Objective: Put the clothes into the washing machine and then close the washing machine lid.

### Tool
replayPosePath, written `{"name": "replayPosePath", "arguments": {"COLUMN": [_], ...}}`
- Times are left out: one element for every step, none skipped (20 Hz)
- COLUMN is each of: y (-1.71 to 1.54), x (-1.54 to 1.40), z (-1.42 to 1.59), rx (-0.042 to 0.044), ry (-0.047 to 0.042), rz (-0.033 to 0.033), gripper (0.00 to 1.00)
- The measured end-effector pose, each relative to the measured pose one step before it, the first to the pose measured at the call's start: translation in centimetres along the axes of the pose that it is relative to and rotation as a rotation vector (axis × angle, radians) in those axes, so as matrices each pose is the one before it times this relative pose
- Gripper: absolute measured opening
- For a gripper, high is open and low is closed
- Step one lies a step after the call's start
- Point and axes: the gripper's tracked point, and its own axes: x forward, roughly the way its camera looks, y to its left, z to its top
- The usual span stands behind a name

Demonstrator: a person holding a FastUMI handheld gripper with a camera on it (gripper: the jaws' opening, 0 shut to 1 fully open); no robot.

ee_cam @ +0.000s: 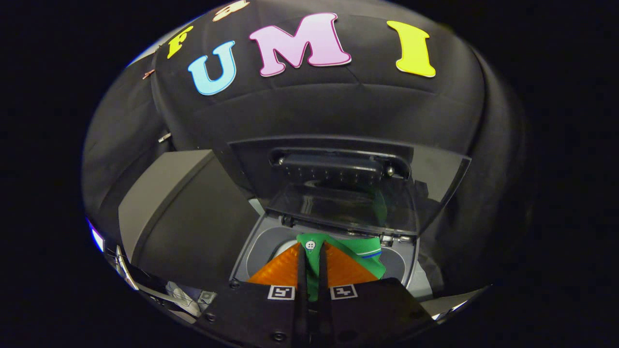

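The gripper (312,251) is pointing down toward the open top of the washing machine (411,275), its two fingers (302,270) drawn close together and pinching a green piece of clothing (367,253) between them. A narrow strip of the green fabric is showing in the slim gap between the fingers, and a small white button (310,245) on the garment is sitting right at the fingertips. The rest of the green cloth is spreading out just beyond the fingers and toward the right, a white and blue stripe running along its edge, and it is hanging over the round drum opening (271,246) inside the machine's grey top rim. Beyond the garment, the washing machine lid (348,193) is standing raised at the rear edge of the opening, its clear panel tilting back and reflecting some of the green. A dark handle bar (333,162) is crossing the upper part of the lid. To the left of the machine a grey flat surface (159,193) is lying against the booth's black cloth wall (314,106).
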Motion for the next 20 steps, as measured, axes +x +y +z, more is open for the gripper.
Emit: {"name": "replayPosePath", "arguments": {"y": [-0.166,-0.376,-0.322,-0.043,-0.140,-0.214,-0.145,-0.337,-0.232,-0.107,0.021,-0.047,0.092,0.210,0.085,0.094,-0.227,-0.060,-0.013,0.009], "x": [0.299,0.450,0.492,0.528,0.477,0.528,0.452,0.352,0.419,0.386,0.462,0.429,0.376,0.382,0.377,0.455,0.587,0.378,0.369,0.418], "z": [-0.376,-0.527,-0.440,-0.658,-0.725,-0.667,-0.341,-0.211,-0.254,-0.233,-0.334,-0.352,-0.498,-0.660,-0.642,-0.604,-0.654,-0.514,-0.489,-0.410], "rx": [0.00057,-0.00575,-0.00364,0.00295,0.01142,0.01108,0.00548,-0.00090,0.00025,0.00479,0.00639,0.00732,0.01011,0.00893,0.01549,0.00800,-0.00558,-0.00156,0.00129,0.00732], "ry": [0.00830,0.00914,0.00904,0.01378,0.01652,0.01284,0.00553,-0.00136,-0.00179,-0.00104,0.00123,0.00334,0.01361,0.02171,0.02070,0.01040,0.00745,0.00277,0.00569,0.00961], "rz": [-0.00579,-0.01794,-0.01667,-0.01662,-0.02246,-0.02149,-0.02185,-0.01999,-0.01872,-0.01271,-0.01083,-0.00927,-0.00690,-0.00295,-0.00282,-0.00590,-0.01655,-0.00715,-0.00558,0.00015], "gripper": [0.12,0.12,0.12,0.12,0.12,0.12,0.12,0.12,0.12,0.12,0.12,0.12,0.12,0.12,0.12,0.12,0.12,0.12,0.12,0.12]}}
